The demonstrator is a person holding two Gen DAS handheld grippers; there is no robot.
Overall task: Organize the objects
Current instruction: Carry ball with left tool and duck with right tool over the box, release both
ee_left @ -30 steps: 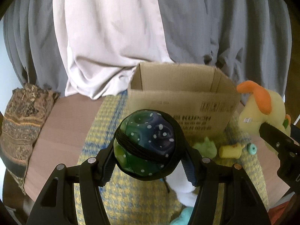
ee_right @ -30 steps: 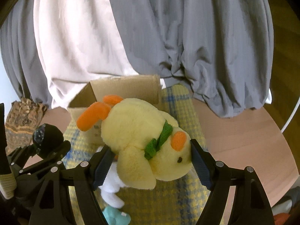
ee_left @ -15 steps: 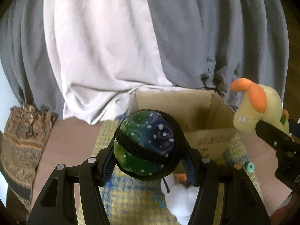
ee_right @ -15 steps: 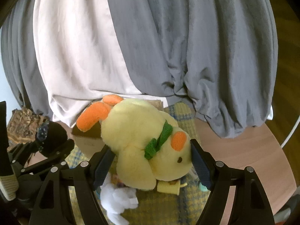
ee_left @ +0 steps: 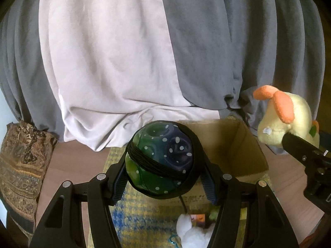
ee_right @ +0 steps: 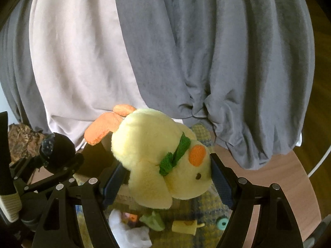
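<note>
The dimpled green-and-blue ball (ee_left: 160, 161), white-dotted and wound with black cord, is clamped between the pads of the left tongs (ee_left: 161, 180); a loose end of the cord hangs below it. The yellow plush toy (ee_right: 163, 163), with orange ears and a green neck band, is clamped across head and body by the right tongs (ee_right: 165, 183), its long axis lying crosswise between the pads, ears to the left and far.

The open cardboard box (ee_left: 244, 144) lies ahead of and below both loads. In the left wrist view its mouth sits just beyond and right of the ball; in the right wrist view most of it is hidden behind the plush. The ball is judged the nearer of the two to the opening, so a short forward carry and a release over the mouth would be called for, with the plush brought in from the right without the two tongs meeting.

Beneath, on a yellow-and-blue checked mat (ee_left: 144, 217), a white fluffy toy (ee_right: 128, 231), a green soft piece (ee_right: 153, 221), a small yellow item (ee_right: 185, 226) and a teal ring (ee_right: 223, 224) are left in front of the box. The mat is spread on a round wooden worktop (ee_right: 275, 177). At the far left a patterned brown cloth (ee_left: 22, 161) is seen. Grey and pale curtains (ee_left: 124, 51) close off the room behind.
</note>
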